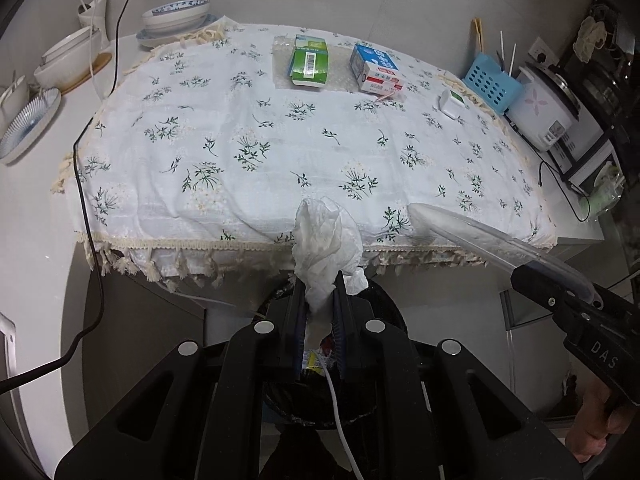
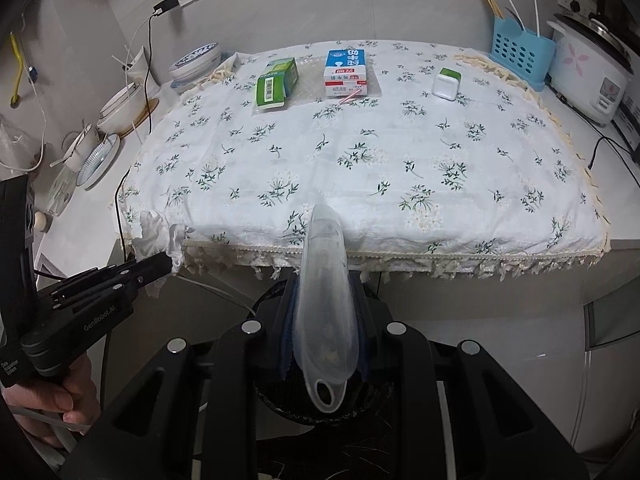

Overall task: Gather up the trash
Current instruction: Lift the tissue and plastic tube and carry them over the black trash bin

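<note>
My left gripper (image 1: 318, 280) is shut on a crumpled white tissue (image 1: 324, 236), which sticks up past the front edge of the table. Under it sits a black trash bin (image 1: 386, 300) with some litter inside. My right gripper (image 2: 324, 284) is shut on a clear plastic piece (image 2: 322, 264), seen edge-on above the same bin (image 2: 267, 300). The right gripper (image 1: 536, 280) with its plastic piece (image 1: 468, 228) shows at the right of the left wrist view. At the far side of the floral tablecloth (image 2: 360, 176) lie a green carton (image 2: 276, 84), a blue and white milk carton (image 2: 345, 72) and a small white box (image 2: 446, 84).
Bowls and plates (image 1: 52, 64) crowd the counter left of the table. A blue utensil basket (image 2: 520, 54) and a rice cooker (image 2: 592, 76) stand at the back right. A black cable (image 1: 86, 200) hangs over the left table edge. A hand (image 2: 52, 396) holds the left gripper's handle.
</note>
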Motion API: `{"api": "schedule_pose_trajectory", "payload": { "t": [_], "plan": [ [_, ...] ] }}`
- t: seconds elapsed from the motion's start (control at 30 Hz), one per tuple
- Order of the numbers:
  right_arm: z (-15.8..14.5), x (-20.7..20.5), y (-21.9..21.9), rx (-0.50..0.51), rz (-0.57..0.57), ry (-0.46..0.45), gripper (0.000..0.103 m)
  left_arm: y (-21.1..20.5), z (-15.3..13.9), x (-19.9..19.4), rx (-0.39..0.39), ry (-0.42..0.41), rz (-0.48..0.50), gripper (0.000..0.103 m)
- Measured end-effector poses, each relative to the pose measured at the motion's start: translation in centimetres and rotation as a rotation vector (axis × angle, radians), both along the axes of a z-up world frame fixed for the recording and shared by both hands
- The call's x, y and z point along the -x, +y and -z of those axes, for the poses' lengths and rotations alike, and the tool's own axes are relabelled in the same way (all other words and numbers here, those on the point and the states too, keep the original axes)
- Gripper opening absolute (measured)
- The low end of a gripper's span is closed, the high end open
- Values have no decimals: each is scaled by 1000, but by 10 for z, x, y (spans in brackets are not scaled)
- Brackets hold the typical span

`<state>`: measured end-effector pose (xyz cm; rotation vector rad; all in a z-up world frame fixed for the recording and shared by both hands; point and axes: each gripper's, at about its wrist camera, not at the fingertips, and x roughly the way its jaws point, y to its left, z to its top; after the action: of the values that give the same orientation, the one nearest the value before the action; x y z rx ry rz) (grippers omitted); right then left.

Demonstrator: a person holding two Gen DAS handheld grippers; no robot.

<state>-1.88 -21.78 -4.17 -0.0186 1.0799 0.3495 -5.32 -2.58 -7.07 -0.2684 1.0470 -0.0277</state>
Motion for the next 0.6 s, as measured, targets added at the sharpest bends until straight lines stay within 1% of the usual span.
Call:
{"api": "schedule_pose_trajectory", "payload": {
  "t": [0.13, 0.27, 0.43, 0.6],
  "plan": [
    [10, 8, 1, 3, -15, 26, 23, -1, 7, 8, 3, 9, 6, 11],
    [17, 15, 0, -7, -29, 43, 23, -1, 19, 15, -1, 36, 9, 11],
    [19, 29, -1, -11, -53, 49, 23, -3, 30, 26, 5, 60, 20, 11],
    [20, 40, 1, -16, -82, 56, 23, -8, 35, 33, 0, 66, 37, 11]
  ]
}}
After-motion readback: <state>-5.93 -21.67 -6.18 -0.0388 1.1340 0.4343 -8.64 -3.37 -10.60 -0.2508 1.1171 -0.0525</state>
